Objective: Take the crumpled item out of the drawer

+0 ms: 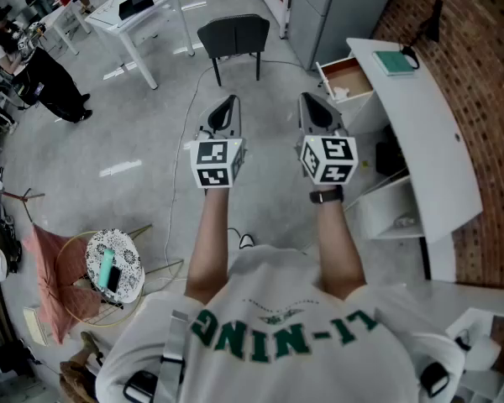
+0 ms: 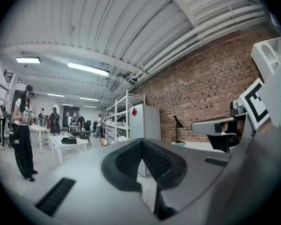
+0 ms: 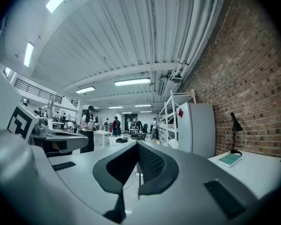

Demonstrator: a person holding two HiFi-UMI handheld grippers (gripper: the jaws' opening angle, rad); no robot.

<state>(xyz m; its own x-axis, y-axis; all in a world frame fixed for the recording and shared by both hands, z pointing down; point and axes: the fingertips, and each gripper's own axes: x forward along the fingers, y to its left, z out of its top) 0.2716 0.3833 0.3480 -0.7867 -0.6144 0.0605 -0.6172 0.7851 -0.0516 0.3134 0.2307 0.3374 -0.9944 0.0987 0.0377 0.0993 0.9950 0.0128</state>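
In the head view the drawer [image 1: 349,80] of the white desk [image 1: 424,116] stands pulled out, far right of both grippers. A small white crumpled item [image 1: 339,93] lies at its near corner. My left gripper [image 1: 229,102] and right gripper [image 1: 310,100] are held side by side at chest height over the floor, pointing forward, well short of the drawer. Both are shut with nothing in them. The left gripper view shows its dark pads [image 2: 131,158] meeting at the tip. In the right gripper view the pads [image 3: 150,162] also meet.
A black chair [image 1: 233,35] stands straight ahead, a white table [image 1: 141,10] beyond it to the left. On the desk lie a green book [image 1: 394,61] and a black lamp [image 1: 426,23]. A grey cabinet [image 1: 336,7] stands behind the drawer. A person [image 1: 44,81] stands far left.
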